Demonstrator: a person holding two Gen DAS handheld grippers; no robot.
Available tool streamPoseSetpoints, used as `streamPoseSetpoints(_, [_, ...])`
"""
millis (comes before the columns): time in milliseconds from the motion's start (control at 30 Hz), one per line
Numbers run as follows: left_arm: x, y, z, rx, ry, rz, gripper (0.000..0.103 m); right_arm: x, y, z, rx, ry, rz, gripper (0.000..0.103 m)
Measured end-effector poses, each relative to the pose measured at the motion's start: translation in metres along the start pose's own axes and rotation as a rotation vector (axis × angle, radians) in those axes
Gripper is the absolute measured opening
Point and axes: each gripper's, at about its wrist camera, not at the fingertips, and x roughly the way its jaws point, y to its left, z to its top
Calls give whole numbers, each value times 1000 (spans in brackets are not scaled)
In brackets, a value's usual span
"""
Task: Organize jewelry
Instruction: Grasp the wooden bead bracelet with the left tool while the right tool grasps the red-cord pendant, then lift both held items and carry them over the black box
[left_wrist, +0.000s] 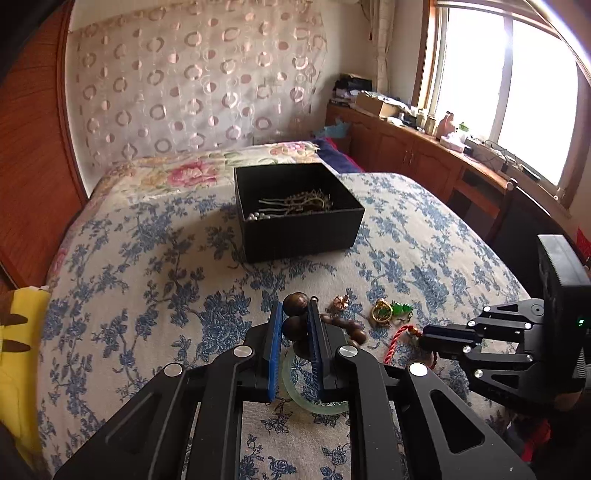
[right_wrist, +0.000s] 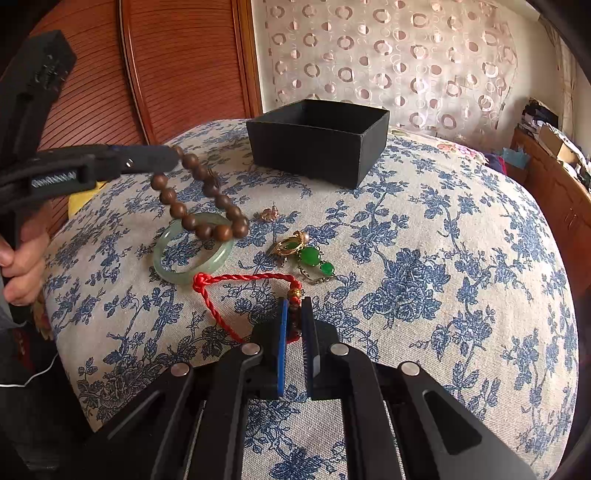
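Observation:
My left gripper (left_wrist: 294, 308) is shut on a brown wooden bead bracelet (right_wrist: 199, 201) and lifts one end off the bed; the other beads hang down onto a pale green jade bangle (right_wrist: 192, 251). My right gripper (right_wrist: 294, 306) is shut on the beaded part of a red cord bracelet (right_wrist: 236, 278) lying on the bed. A black open box (left_wrist: 299, 210) holding pearls and chains stands farther back. A small copper flower earring (right_wrist: 269, 215) and a gold and green pendant piece (right_wrist: 301, 253) lie between bangle and box.
The blue floral bedspread (right_wrist: 424, 277) covers the bed. A yellow plush toy (left_wrist: 18, 350) lies at the left edge. A wooden headboard (right_wrist: 177, 62) stands behind, and a wooden cabinet (left_wrist: 424, 155) with clutter runs under the window on the right.

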Motion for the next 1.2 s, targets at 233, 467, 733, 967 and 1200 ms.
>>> streamPoseSetpoints(233, [-14,0,5,9,-34,21,12,0,-1,0,1,-1,1,9])
streamPoseSetpoints(467, [-19,3,10,17,-48,35,12,-2,0,0,-4,-2,-21,8])
streamPoseSetpoints(733, [-24,5,15,29,-60,44,12,-19,3,19,-26,-53,-27,8])
streamPoseSetpoints(967, [-27,8,28,41,-77,52,12,-29,-4,52,-57,-101,-62,8])
streamPoseSetpoints(1200, [-25,16,50,46,-87,60,12,-22,-22,91,-67,-135,-100,8])
